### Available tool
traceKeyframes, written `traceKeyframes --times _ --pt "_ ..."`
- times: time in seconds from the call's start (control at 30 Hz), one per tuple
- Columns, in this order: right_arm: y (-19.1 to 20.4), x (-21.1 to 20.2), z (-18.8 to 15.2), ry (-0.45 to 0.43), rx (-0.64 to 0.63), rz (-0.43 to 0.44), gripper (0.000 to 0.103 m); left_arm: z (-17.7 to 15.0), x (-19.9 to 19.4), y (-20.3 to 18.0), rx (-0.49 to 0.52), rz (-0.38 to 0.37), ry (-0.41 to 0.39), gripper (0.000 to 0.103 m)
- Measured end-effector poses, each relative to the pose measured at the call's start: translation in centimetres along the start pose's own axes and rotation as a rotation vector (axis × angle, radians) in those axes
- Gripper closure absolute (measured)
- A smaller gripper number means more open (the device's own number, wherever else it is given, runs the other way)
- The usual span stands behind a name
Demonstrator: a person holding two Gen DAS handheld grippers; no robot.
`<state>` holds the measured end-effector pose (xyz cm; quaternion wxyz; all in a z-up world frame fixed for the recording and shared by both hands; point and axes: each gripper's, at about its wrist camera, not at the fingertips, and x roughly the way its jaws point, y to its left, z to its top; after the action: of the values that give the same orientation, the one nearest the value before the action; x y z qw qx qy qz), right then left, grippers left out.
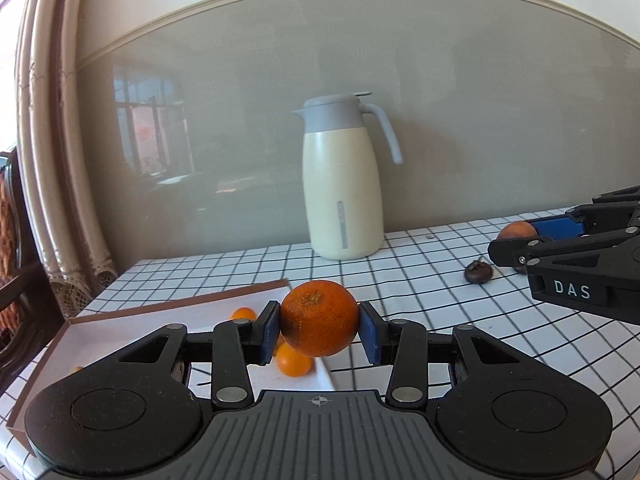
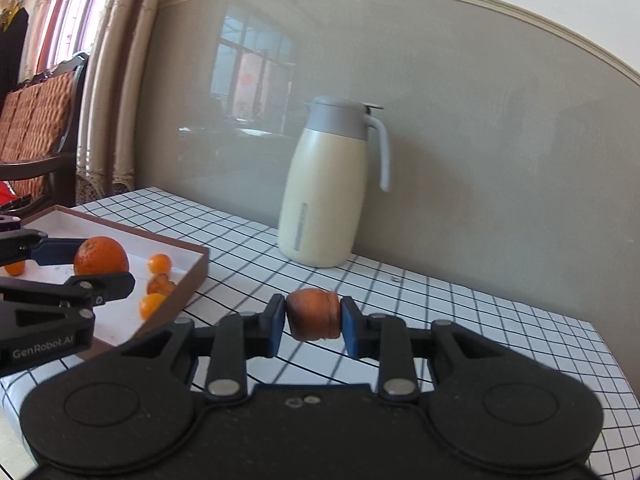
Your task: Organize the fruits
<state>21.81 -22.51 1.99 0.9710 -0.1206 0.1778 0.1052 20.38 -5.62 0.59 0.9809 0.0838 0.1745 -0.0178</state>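
Observation:
My left gripper (image 1: 319,325) is shut on a large orange (image 1: 319,317) and holds it above the right edge of a shallow brown-rimmed box (image 1: 192,302); the orange (image 2: 101,257) and box (image 2: 192,264) also show in the right wrist view. Several small orange fruits (image 1: 293,360) lie in the box. My right gripper (image 2: 313,320) is shut on a brownish-orange squat fruit (image 2: 314,314) above the checked tablecloth, right of the box. A dark wrinkled fruit (image 1: 478,272) lies on the cloth near the right gripper.
A cream thermos jug (image 1: 342,184) with a grey lid stands at the back against the wall. The checked tablecloth (image 1: 400,280) covers the table. A wooden chair (image 2: 36,128) stands beyond the table's left end.

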Motion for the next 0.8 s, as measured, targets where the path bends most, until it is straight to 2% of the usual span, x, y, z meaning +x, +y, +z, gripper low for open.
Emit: traceKeyframes --times 0.8 --pt "8.7 2.5 2.5 -0.049 -0.053 0.170 0.082 -2.3 -1.0 10.1 -0.096 0.183 0.013 0.061"
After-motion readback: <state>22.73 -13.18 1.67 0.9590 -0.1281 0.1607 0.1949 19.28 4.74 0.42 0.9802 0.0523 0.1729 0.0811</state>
